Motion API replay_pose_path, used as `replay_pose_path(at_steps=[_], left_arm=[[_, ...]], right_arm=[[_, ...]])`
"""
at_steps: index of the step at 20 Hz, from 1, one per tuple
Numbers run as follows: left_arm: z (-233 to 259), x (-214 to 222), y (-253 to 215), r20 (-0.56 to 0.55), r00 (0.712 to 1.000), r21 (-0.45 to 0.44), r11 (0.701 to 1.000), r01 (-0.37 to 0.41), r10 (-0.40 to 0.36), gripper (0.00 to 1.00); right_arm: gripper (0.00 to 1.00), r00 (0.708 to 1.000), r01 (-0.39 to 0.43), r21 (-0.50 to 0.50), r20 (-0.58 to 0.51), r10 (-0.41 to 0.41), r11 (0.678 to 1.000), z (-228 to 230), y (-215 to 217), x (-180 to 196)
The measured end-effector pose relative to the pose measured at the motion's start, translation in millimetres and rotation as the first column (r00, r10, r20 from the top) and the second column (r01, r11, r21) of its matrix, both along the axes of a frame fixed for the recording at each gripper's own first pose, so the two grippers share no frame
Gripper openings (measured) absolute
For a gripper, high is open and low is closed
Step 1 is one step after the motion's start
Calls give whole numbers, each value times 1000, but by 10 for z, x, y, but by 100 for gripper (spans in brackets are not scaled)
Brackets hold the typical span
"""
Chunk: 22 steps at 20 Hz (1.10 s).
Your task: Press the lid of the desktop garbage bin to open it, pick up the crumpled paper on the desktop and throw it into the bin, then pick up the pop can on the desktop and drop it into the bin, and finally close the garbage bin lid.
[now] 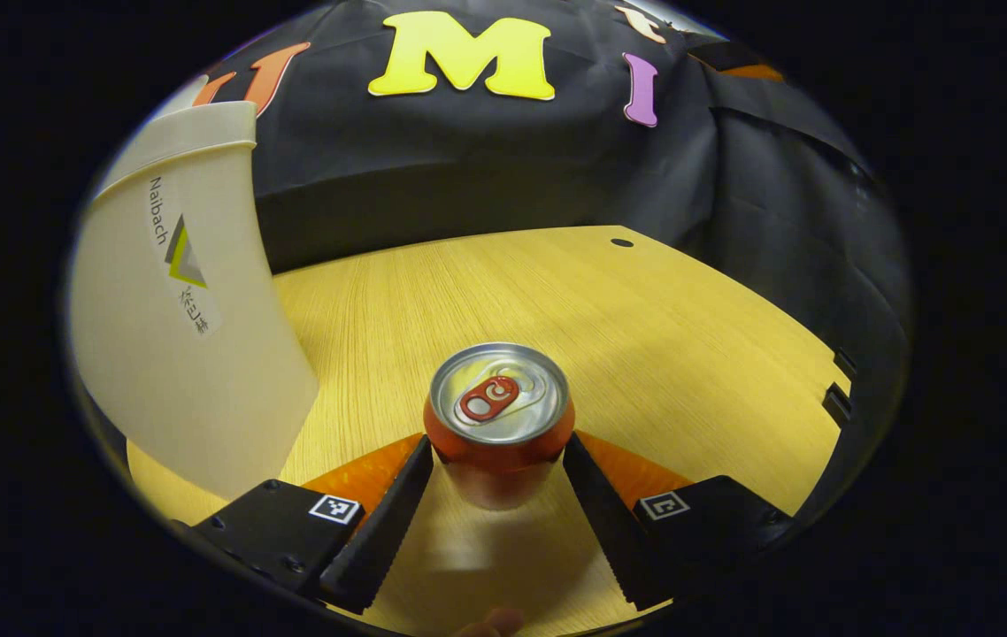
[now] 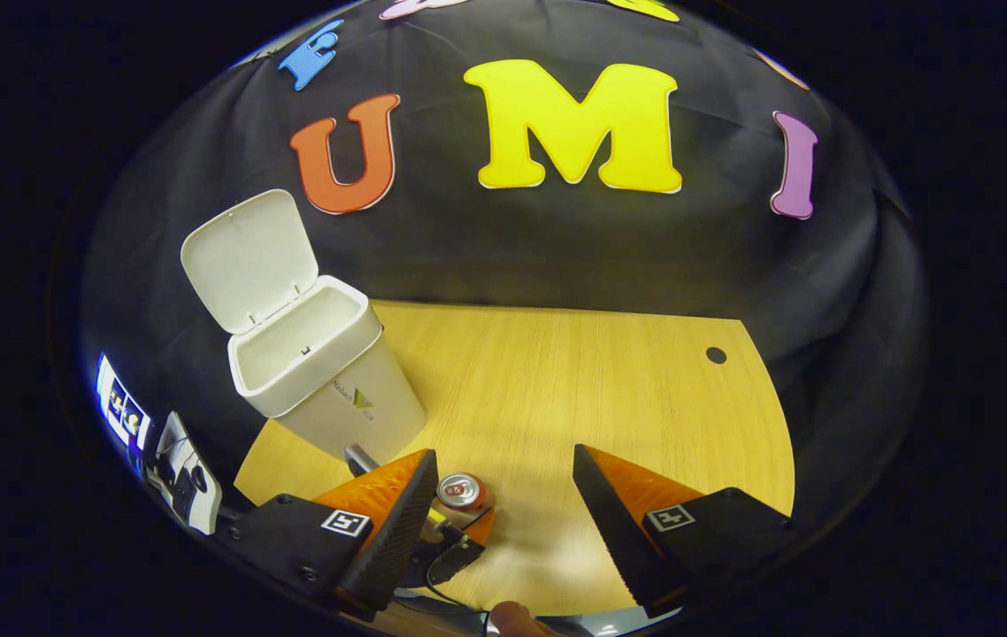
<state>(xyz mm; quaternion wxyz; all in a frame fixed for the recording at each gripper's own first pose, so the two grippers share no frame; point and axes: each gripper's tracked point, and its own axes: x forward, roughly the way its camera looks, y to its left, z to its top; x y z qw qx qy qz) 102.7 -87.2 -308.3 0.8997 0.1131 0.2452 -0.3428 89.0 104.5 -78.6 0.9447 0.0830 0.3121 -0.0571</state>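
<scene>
In the left gripper view, the left gripper stands with its two ridged fingers set close against either side of the pop can, both fingers pressing on its body just under the rim. The can stands upright on the desktop, a short red cylinder with a bright brushed-metal top, a raised rim and a red pull tab lying flat in the middle. The desktop is pale yellow wood-grain laminate with a small round dark hole near its far edge. Just beside the can on the view's left rises the smooth cream plastic wall of the garbage bin, apart from the can, with a label on its side. In the right gripper view, the right gripper hangs above the desktop with its fingers spread wide and nothing between them. Below it the pop can shows small, its silver top facing up, and the garbage bin stands near it, tapered and rectangular, with its hinged lid tipped up and back.
</scene>
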Motion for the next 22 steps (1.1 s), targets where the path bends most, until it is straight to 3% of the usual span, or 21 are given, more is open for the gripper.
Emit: replay_pose_path(at_steps=[3,6,12,17,22], left_arm=[[-94,12,-54,-42,999,-3,1000,5,-6,97],[-144,17,-61,-74,997,4,1000,0,0,88],[9,-24,-73,-117,992,-30,999,-42,38,87],[493,-170,103,-79,990,29,993,-117,119,87],[1337,-337,233,-38,981,-4,982,-188,188,87]], right_arm=[[94,1000,2,3,-18,-1,1000,-70,-55,-45],[97,999,31,-8,-14,-31,999,-191,-208,-75],[97,998,57,8,-32,-56,998,-497,-560,-334],[97,995,71,18,-64,-70,997,-837,-818,-525],[97,993,66,49,-97,-61,997,-1079,-932,-628]])
